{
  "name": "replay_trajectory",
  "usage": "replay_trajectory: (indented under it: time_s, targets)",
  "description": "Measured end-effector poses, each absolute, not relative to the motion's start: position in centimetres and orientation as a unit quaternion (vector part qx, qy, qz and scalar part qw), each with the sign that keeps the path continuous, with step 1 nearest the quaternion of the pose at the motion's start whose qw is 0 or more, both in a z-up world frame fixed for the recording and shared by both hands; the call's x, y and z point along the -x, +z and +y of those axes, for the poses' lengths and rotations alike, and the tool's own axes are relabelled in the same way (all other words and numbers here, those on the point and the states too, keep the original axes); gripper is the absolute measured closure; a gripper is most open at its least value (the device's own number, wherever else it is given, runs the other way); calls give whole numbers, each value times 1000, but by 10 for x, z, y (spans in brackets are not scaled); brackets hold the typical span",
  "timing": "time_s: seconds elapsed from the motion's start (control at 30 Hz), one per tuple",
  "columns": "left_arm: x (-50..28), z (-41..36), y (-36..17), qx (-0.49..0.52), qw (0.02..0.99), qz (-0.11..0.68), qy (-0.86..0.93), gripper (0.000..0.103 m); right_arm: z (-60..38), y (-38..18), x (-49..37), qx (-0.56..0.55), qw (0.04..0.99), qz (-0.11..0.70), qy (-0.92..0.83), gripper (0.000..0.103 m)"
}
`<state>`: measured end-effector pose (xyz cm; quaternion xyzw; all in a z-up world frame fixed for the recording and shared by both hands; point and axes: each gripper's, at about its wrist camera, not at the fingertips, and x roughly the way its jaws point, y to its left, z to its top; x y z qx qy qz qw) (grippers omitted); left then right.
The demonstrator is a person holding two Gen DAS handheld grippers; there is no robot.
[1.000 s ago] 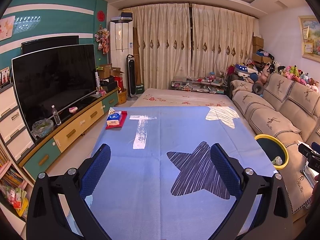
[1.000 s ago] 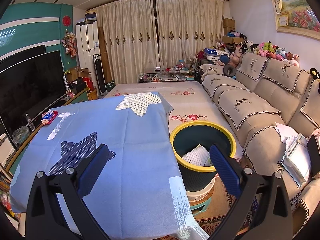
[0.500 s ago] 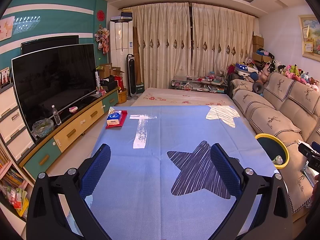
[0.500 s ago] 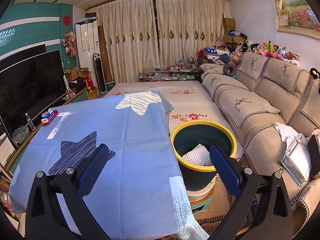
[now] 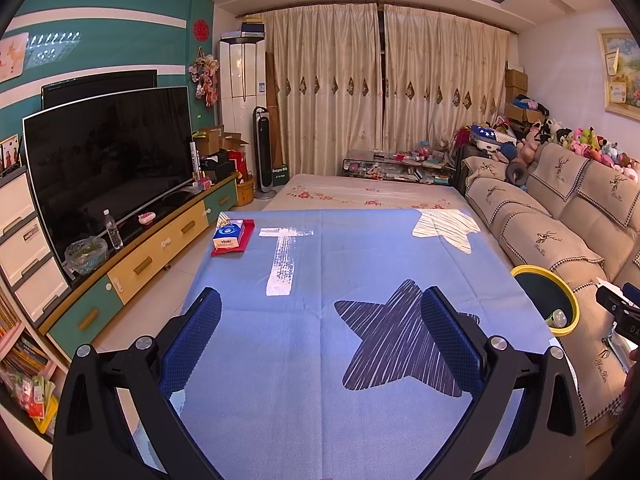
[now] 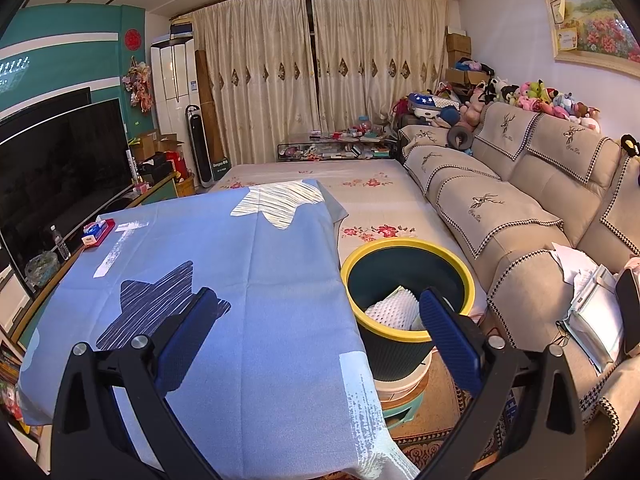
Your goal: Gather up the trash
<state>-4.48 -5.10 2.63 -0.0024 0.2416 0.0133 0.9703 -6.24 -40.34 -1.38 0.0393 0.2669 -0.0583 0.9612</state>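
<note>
A dark green trash bin with a yellow rim stands on stacked stools right of the table; white foam wrap lies inside. In the left wrist view the bin shows at the right edge with a can or bottle in it. My left gripper is open and empty above the blue tablecloth. My right gripper is open and empty, over the table's right edge next to the bin. A tissue pack on a red tray sits at the far left corner.
A TV and a low cabinet with a water bottle run along the left. A beige sofa with papers lies on the right. A floral-covered surface lies beyond the table.
</note>
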Motion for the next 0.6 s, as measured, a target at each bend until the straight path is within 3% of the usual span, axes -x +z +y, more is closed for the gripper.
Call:
replay_trajectory:
  time_s: [0.6]
  targets:
    - [42, -47, 20, 2, 969, 245, 17, 5, -401, -20, 61, -39, 960, 272, -57, 7]
